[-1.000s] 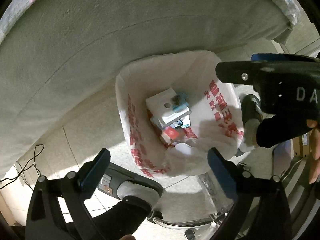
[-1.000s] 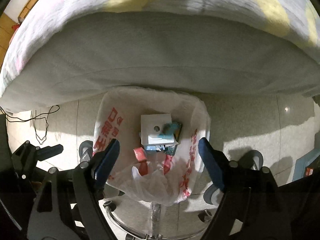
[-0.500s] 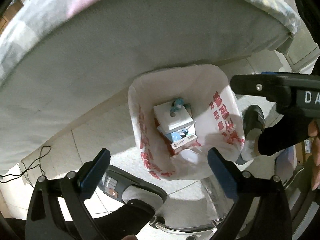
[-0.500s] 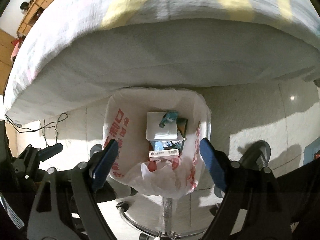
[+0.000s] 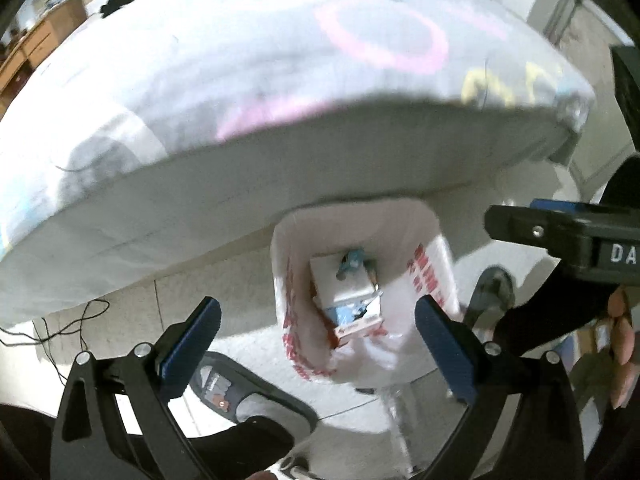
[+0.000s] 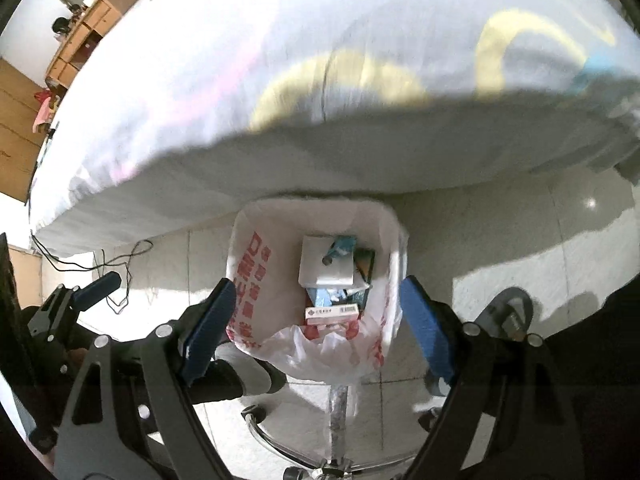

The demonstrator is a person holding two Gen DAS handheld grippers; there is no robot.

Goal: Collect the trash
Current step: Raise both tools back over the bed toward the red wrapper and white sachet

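A wide bed [image 6: 280, 92] with a pale sheet printed in pink and yellow shapes fills the upper part of both my views, its grey side hanging just over the far rim of the bin. On the tiled floor [image 6: 500, 240] to the left a thin black cable [image 6: 120, 256] trails out from under the bed. A chrome chair base [image 6: 336, 440] stands just below the bin in my right view. My slippered feet sit on either side of it: one grey slipper [image 5: 240, 392] low in the left view, another [image 6: 512, 312] at the right of the right view.

My left hand-held gripper [image 5: 316, 344] hangs above the bin with its blue pads spread wide and nothing between them. My right hand-held gripper [image 6: 316, 328] is likewise spread and empty over the same opening.

The trash bin [image 6: 316, 216] stands on the floor against the bed, lined with a white plastic bag [image 6: 248, 276] printed in red characters, its loose edge bunched at the near side. Inside lie a white box [image 6: 324, 268], a teal wrapper [image 6: 340, 246] on top of it, a dark packet beside it and a small white-and-red carton [image 6: 332, 314] nearest me.
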